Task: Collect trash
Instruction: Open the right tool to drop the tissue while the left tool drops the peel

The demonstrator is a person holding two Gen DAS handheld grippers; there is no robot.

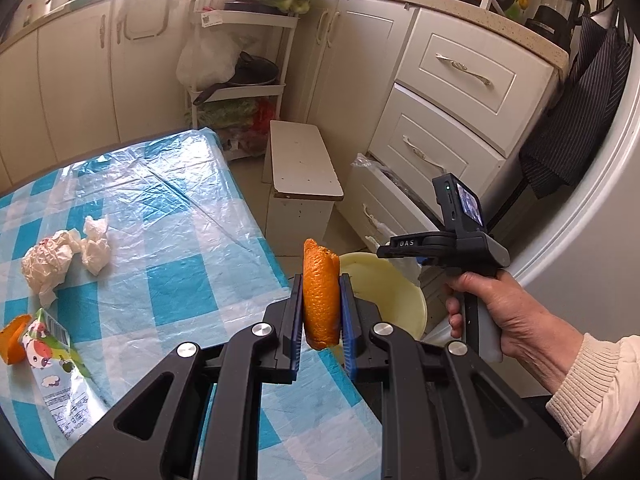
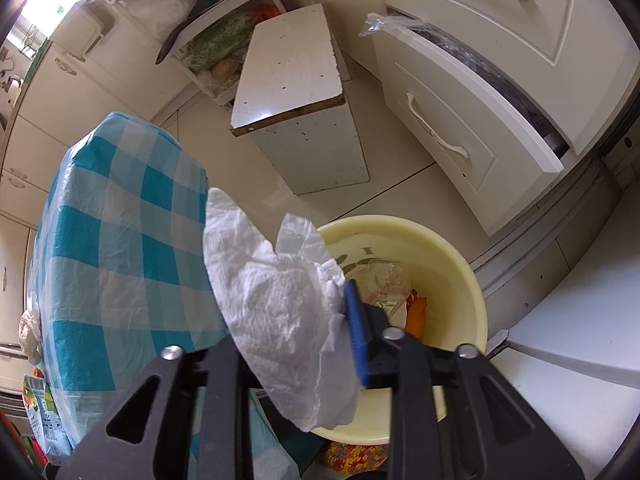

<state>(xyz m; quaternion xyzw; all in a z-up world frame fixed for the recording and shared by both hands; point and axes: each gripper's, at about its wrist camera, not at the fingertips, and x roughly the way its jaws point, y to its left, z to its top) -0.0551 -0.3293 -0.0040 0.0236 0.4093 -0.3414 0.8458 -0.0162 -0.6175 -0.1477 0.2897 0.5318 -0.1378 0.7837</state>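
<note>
Left wrist view: the left hand-held gripper (image 1: 320, 312) pinches an upright orange peel (image 1: 320, 296) past the desk (image 1: 168, 216) edge, before the yellow basin (image 1: 384, 292). A hand (image 1: 504, 312) grips the other tool's handle.

Right wrist view: the right hand-held gripper (image 2: 288, 320), tilted steeply down, stands spread; a crumpled white tissue (image 2: 280, 300) lies against its blue pad over the basin's near rim.

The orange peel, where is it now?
In the left wrist view the orange peel stands upright, clamped in the left gripper past the table's right edge, near the yellow basin.
</note>
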